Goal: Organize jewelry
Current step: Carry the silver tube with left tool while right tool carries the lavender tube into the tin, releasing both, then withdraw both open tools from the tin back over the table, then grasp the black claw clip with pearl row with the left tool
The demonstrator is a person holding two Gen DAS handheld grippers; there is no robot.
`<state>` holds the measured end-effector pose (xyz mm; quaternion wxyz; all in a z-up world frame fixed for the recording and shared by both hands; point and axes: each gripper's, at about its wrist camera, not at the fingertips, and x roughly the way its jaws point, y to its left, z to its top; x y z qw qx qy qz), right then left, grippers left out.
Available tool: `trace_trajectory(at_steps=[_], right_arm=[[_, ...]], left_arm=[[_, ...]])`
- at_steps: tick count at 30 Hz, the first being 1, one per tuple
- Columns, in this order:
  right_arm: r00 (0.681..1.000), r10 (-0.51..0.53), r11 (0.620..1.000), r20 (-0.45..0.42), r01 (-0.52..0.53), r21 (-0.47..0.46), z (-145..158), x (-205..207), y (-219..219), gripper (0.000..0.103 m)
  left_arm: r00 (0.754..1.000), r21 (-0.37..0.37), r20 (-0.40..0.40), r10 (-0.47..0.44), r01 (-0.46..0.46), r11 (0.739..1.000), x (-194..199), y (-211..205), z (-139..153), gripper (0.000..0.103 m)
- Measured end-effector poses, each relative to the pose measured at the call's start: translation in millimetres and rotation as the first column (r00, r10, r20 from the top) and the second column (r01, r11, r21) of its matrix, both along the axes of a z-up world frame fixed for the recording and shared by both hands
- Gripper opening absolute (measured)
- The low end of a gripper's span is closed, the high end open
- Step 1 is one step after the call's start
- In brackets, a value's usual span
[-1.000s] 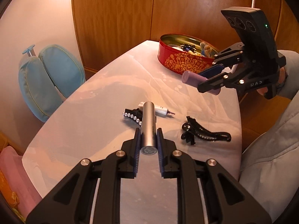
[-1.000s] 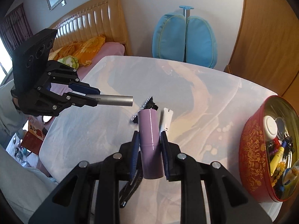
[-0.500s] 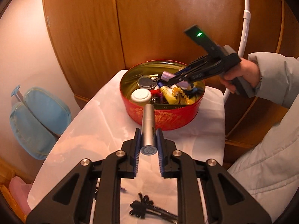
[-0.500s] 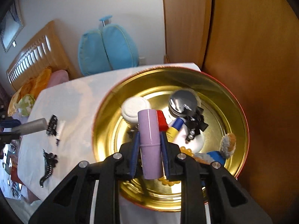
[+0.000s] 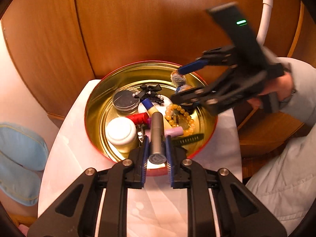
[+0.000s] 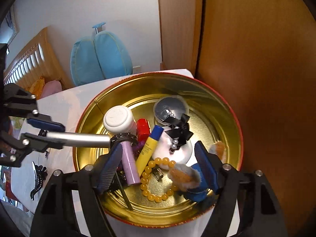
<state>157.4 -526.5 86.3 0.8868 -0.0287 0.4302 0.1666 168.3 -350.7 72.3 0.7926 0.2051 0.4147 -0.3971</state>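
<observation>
A round red tin with a gold inside stands at the table's far end and holds several trinkets. My left gripper is shut on a silver tube, whose tip pokes over the tin's near rim. From the right wrist view, the left gripper comes in from the left with the silver tube. My right gripper hangs over the tin with its jaws opening. A lilac tube lies loose in the tin by the left finger, free of the pads.
In the tin lie a yellow bead bracelet, a white jar, a black bow clip and a yellow tube. A black hair clip lies on the white table. A wooden wardrobe stands close behind the tin.
Both grippers have moved from the table's middle to over the tin. The right gripper has opened and the lilac tube has dropped into the tin. The left still grips the silver tube.
</observation>
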Motion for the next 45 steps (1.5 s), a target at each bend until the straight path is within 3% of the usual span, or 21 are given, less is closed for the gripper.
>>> trace_trajectory(at_steps=[2, 6, 12, 14, 15, 18, 22, 25, 30, 33, 36, 40, 45], right_arm=[[0.999, -0.044, 0.998, 0.011, 0.043, 0.035, 7.3, -13.9, -13.1, 0.091], [0.996, -0.093, 0.991, 0.018, 0.091, 0.097, 16.0, -36.1, -27.1, 0.091], [0.995, -0.088, 0.989, 0.04, 0.082, 0.121, 32.0, -62.5, -31.6, 0.091], [0.996, -0.078, 0.989, 0.044, 0.072, 0.126, 36.1, -66.0, -31.7, 0.092], [0.996, -0.072, 0.99, 0.047, 0.066, 0.124, 37.6, -67.3, -31.1, 0.092], [0.997, -0.034, 0.991, 0.063, 0.025, 0.135, 43.3, -72.9, -25.6, 0.092], [0.996, 0.062, 0.988, 0.067, -0.071, 0.141, 43.3, -74.6, -5.4, 0.095], [0.985, 0.164, 0.972, 0.052, -0.17, 0.161, 37.7, -74.1, 21.2, 0.095], [0.941, 0.336, 0.923, 0.042, -0.338, 0.187, 33.0, -80.3, 84.1, 0.095], [0.909, 0.414, 0.894, 0.037, -0.414, 0.169, 31.4, -88.6, 121.9, 0.095], [0.893, 0.45, 0.883, 0.01, -0.446, 0.144, 24.5, -94.8, 154.2, 0.096], [0.9, 0.433, 0.895, -0.046, -0.423, 0.139, 12.4, -95.9, 185.2, 0.096], [0.917, 0.383, 0.923, -0.111, -0.375, 0.086, -4.7, -95.9, 207.8, 0.096]], left_arm=[[1.0, 0.014, -0.015, -0.015, 0.015, 1.0, 14.0, -11.4, -5.6, 0.017], [0.999, 0.069, -0.039, -0.03, 0.033, 0.997, 33.4, -33.8, -25.5, 0.017], [0.995, 0.113, -0.091, 0.026, -0.016, 0.993, 37.1, -49.4, -38.6, 0.02], [0.995, 0.118, -0.068, 0.069, -0.06, 0.991, 28.9, -44.0, -31.2, 0.041], [0.994, 0.119, -0.038, 0.1, -0.095, 0.988, 24.2, -38.4, -25.8, 0.058], [0.978, 0.086, 0.014, 0.207, -0.208, 0.974, 2.8, -10.8, -6.0, 0.062], [0.92, 0.051, 0.054, 0.387, -0.39, 0.92, -38.9, 43.8, 15.5, 0.071], [0.854, 0.03, 0.04, 0.519, -0.52, 0.853, -74.7, 90.3, 23.3, 0.072], [0.71, 0.08, 0.03, 0.704, -0.703, 0.706, -118.4, 158.5, 14.5, 0.072], [0.662, 0.072, 0.018, 0.749, -0.748, 0.66, -137.6, 188.4, 9.7, 0.072], [0.638, 0.067, -0.021, 0.77, -0.768, 0.637, -141.4, 213.4, -4.7, 0.072], [0.632, 0.081, -0.071, 0.771, -0.767, 0.636, -127.5, 230.7, -31.3, 0.072], [0.665, 0.075, -0.094, 0.741, -0.737, 0.671, -98.4, 231.9, -61.4, 0.072]])
